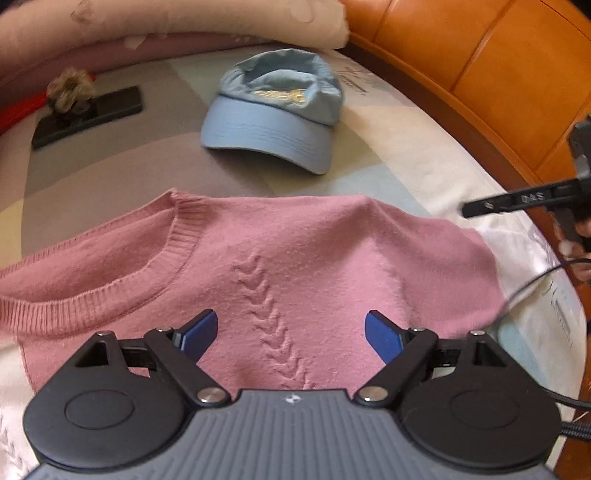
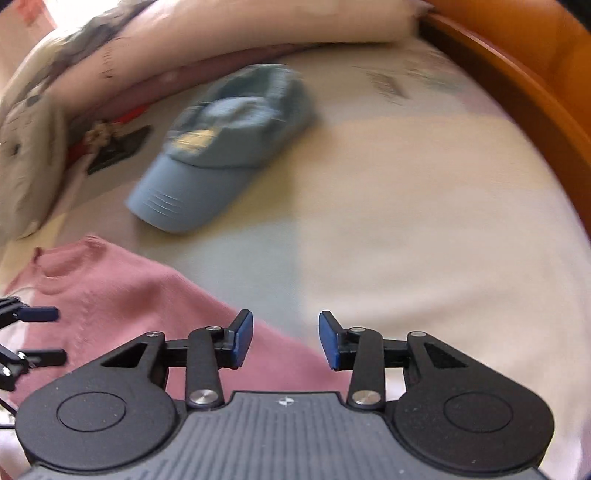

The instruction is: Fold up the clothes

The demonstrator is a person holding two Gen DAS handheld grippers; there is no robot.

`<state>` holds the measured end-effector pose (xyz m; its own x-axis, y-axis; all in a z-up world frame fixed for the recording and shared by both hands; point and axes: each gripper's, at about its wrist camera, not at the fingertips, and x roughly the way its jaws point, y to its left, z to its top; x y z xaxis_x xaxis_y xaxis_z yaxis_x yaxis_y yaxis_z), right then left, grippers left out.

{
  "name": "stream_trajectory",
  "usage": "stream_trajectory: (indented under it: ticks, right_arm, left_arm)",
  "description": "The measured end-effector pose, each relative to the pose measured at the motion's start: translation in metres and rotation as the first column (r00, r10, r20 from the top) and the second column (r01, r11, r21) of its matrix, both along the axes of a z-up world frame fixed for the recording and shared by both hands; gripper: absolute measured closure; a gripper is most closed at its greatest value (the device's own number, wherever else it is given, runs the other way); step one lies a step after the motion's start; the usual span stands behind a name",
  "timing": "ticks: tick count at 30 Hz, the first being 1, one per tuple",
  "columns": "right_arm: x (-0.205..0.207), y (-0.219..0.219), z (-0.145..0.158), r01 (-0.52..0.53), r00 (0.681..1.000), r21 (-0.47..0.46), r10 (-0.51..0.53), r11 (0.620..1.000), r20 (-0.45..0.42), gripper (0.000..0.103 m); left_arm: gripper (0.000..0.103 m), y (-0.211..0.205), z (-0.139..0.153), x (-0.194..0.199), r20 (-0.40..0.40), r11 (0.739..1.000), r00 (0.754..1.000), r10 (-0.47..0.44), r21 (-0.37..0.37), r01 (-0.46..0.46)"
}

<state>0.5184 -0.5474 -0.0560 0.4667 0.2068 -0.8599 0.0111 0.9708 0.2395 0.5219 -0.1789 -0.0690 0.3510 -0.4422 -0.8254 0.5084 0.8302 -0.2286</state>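
A pink knit sweater [image 1: 295, 251] lies flat on the bed, its ribbed collar [image 1: 166, 258] to the left and a braided cable pattern running down the middle. My left gripper [image 1: 290, 336] hovers over that pattern, open wide, with nothing between its blue pads. In the right wrist view the sweater [image 2: 122, 295] fills the lower left. My right gripper [image 2: 286, 339] stands open above the sweater's right edge and holds nothing. One finger [image 1: 517, 201] of the right gripper shows at the right edge of the left wrist view, off the sweater. The left gripper [image 2: 44, 335] shows at the far left.
A light blue cap [image 1: 269, 122] sits on the patterned bedsheet [image 1: 406, 147] beyond the sweater. A black phone [image 1: 88, 114] with a scrunchie [image 1: 70, 90] on it lies at the back left. Pillows [image 1: 166, 22] line the back. An orange wooden bed frame [image 1: 480, 74] borders the right side.
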Motion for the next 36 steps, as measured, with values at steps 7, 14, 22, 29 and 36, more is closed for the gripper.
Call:
stream_trajectory:
  ticks: [7, 14, 22, 29, 36]
  right_arm:
    - [-0.073, -0.06, -0.003, 0.246, 0.966, -0.013, -0.246, 0.969, -0.077, 0.057]
    - [-0.09, -0.081, -0.025, 0.36, 0.927, -0.288, -0.376, 0.887, 0.003, 0.029]
    - [-0.09, -0.097, -0.031, 0.455, 0.884, -0.296, -0.465, 0.84, 0.039, 0.02]
    - [-0.088, -0.09, -0.037, 0.475, 0.876, -0.305, -0.478, 0.826, 0.07, 0.008]
    - [-0.086, -0.088, -0.04, 0.506, 0.856, -0.317, -0.511, 0.802, 0.074, 0.0]
  left_arm:
    - [0.017, -0.022, -0.004, 0.001, 0.007, 0.999, 0.999, -0.039, 0.038, 0.039]
    - [0.017, -0.057, -0.01, 0.033, 0.061, 0.999, 0.998, -0.023, 0.043, 0.021]
    - [0.014, -0.09, -0.027, 0.08, 0.039, 0.996, 0.999, -0.007, 0.084, 0.004]
    - [0.015, -0.09, -0.016, 0.063, -0.034, 0.998, 0.997, -0.062, 0.013, 0.063]
    - [0.01, -0.111, -0.025, 0.085, -0.039, 0.996, 0.996, -0.084, 0.023, 0.085]
